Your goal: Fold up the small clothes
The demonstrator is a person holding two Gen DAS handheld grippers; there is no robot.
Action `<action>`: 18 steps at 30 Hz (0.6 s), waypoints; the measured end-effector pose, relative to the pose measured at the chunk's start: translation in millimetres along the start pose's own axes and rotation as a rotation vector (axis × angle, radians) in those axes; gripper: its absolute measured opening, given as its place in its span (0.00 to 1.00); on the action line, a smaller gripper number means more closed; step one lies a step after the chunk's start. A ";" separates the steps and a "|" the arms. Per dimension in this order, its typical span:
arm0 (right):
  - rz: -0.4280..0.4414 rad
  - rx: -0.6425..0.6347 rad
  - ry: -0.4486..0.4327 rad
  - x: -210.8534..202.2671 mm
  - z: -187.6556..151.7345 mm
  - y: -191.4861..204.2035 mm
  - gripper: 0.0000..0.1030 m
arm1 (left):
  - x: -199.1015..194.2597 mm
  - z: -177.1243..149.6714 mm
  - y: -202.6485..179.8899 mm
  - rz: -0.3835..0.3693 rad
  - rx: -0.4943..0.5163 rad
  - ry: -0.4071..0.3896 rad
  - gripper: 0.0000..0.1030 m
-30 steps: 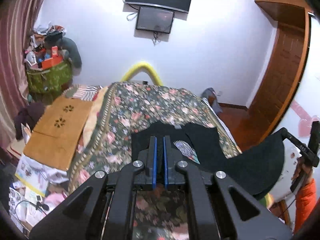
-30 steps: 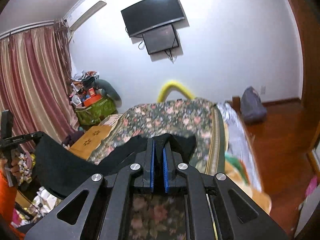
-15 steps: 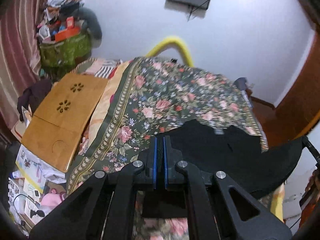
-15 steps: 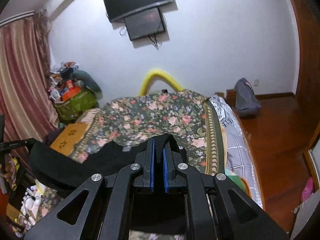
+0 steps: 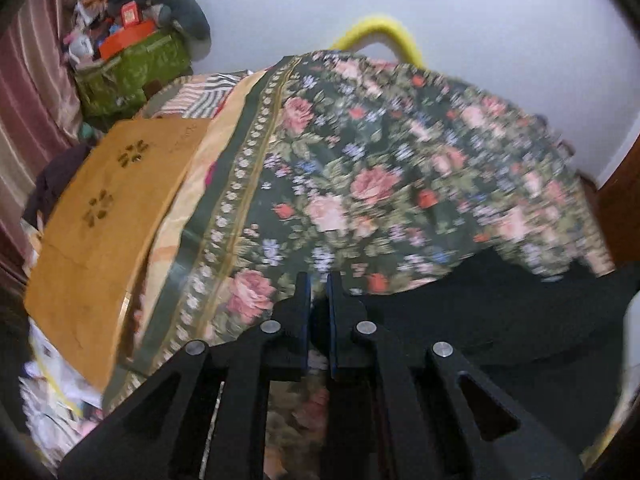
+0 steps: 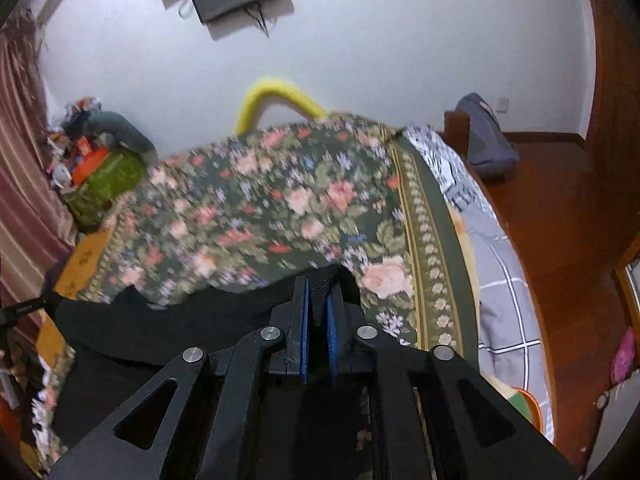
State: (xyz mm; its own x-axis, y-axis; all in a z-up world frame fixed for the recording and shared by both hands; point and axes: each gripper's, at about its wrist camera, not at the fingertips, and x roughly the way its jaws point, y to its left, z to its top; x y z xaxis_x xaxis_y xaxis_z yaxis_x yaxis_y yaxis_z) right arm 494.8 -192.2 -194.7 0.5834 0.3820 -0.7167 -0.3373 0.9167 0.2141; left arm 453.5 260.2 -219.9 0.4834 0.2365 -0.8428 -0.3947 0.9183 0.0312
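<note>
Black garment (image 6: 168, 332) stretched between both grippers above floral bedspread (image 5: 380, 184). Left gripper (image 5: 318, 292) and right gripper (image 6: 319, 296): jaws narrow, each pinching a garment edge.

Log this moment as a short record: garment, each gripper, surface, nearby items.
garment: black garment, stretched between both grippers above the bed
left gripper: shut on a garment edge
right gripper: shut on black cloth, visible between the pads
surface: floral bedspread
nearby: wooden board beside the bed; yellow tube behind the bed
</note>
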 end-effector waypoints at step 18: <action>0.055 -0.137 0.088 -93.0 -121.1 13.5 0.62 | -30.7 -124.3 8.1 -0.181 0.103 0.193 0.72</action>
State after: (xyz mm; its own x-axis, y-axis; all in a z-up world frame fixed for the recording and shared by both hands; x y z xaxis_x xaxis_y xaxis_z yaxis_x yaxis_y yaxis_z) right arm 346.5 -229.5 -205.6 0.4963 0.4143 -0.7629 -0.4682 0.8678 0.1666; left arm 338.4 220.9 -260.5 0.3769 0.0099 -0.9262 -0.2296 0.9697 -0.0830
